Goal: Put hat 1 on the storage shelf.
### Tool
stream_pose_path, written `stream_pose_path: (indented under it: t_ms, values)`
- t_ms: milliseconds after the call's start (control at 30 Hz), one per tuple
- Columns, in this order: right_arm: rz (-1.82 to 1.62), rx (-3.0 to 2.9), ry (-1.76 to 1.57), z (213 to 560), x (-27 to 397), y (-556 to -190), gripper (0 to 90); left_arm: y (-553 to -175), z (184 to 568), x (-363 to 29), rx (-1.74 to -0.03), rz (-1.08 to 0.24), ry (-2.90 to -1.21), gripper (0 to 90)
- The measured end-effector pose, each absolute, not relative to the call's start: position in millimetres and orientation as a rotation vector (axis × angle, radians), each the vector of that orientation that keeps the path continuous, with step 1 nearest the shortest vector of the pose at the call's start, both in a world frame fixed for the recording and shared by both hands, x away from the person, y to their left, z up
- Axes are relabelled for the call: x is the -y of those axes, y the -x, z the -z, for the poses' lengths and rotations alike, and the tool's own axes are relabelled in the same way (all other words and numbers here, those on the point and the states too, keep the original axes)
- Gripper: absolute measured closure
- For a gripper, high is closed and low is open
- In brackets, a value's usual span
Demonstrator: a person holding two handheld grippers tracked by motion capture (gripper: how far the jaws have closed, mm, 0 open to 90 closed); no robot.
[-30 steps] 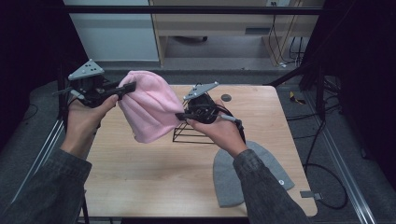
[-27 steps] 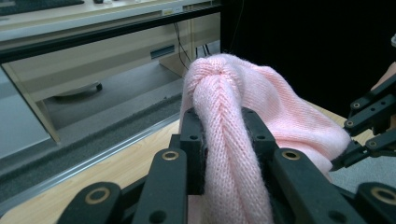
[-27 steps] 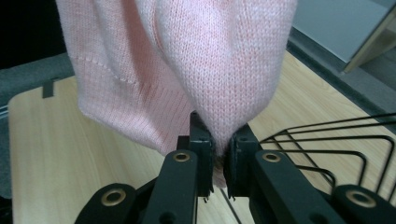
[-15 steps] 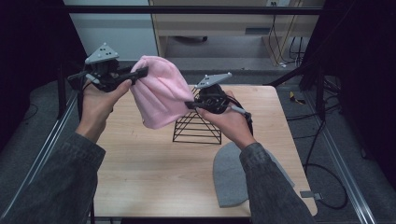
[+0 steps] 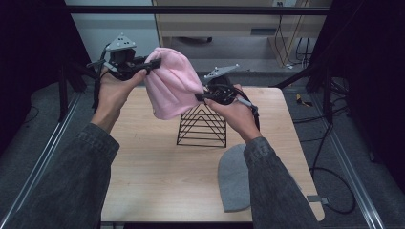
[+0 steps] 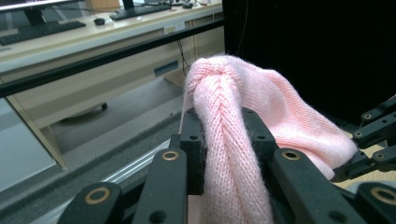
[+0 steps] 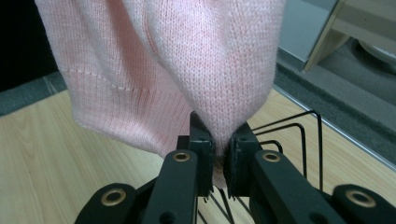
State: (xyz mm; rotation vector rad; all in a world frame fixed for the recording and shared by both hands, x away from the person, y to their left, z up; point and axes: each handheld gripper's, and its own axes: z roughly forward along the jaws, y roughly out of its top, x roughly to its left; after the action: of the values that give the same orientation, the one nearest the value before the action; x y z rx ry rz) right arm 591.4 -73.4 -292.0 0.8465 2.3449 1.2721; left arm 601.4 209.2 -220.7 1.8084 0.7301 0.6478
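Observation:
A pink knit beanie (image 5: 172, 88) hangs in the air between my two grippers, above the far part of the wooden table (image 5: 143, 176). My left gripper (image 5: 152, 65) is shut on a bunched fold of the pink beanie (image 6: 224, 140) at its upper left. My right gripper (image 5: 200, 97) pinches the pink beanie (image 7: 187, 60) at its lower right edge, jaws nearly together on the cloth. Just below the beanie stands a black wire rack (image 5: 201, 126) with triangular loops; its wires (image 7: 308, 140) show behind the right jaws.
A grey beanie (image 5: 234, 179) lies flat on the table's near right, partly under the person's right sleeve. A black frame bar (image 5: 200, 9) crosses the back, with a desk behind it. Metal rails run along both table sides.
Both hands have carried the pink beanie upward and toward the far side of the table, and it now hangs above the wire rack. Both grips have held.

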Motion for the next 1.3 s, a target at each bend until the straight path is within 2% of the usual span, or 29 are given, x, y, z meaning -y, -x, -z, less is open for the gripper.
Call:
stream_pose_path:
  t_ms: [1300]
  values:
    - [-1.253,-2.284,-0.885,333,102,-589,83.3,-609,257,-175,-0.675,-0.658,-1.778,72.8]
